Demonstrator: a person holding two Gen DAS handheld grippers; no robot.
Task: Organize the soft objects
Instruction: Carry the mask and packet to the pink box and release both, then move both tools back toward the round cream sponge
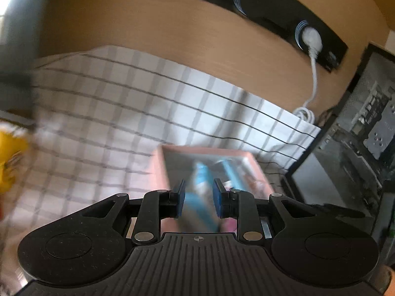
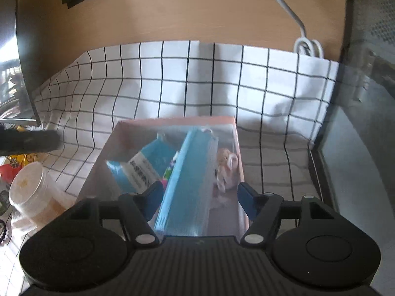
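A pink box stands on the checked cloth and holds a long blue pack, a blue-and-white pack and a small peach soft toy. My right gripper is open above the box's near end, with nothing between its fingers. The left wrist view is blurred: the pink box lies ahead, and my left gripper is open over it with blue packs seen through the gap. I cannot tell whether they touch the pads.
A round clear tub with a cream lid stands left of the box. A dark bar and colourful packets lie at the far left. A computer case stands on the right. A white cable hangs from the wooden wall.
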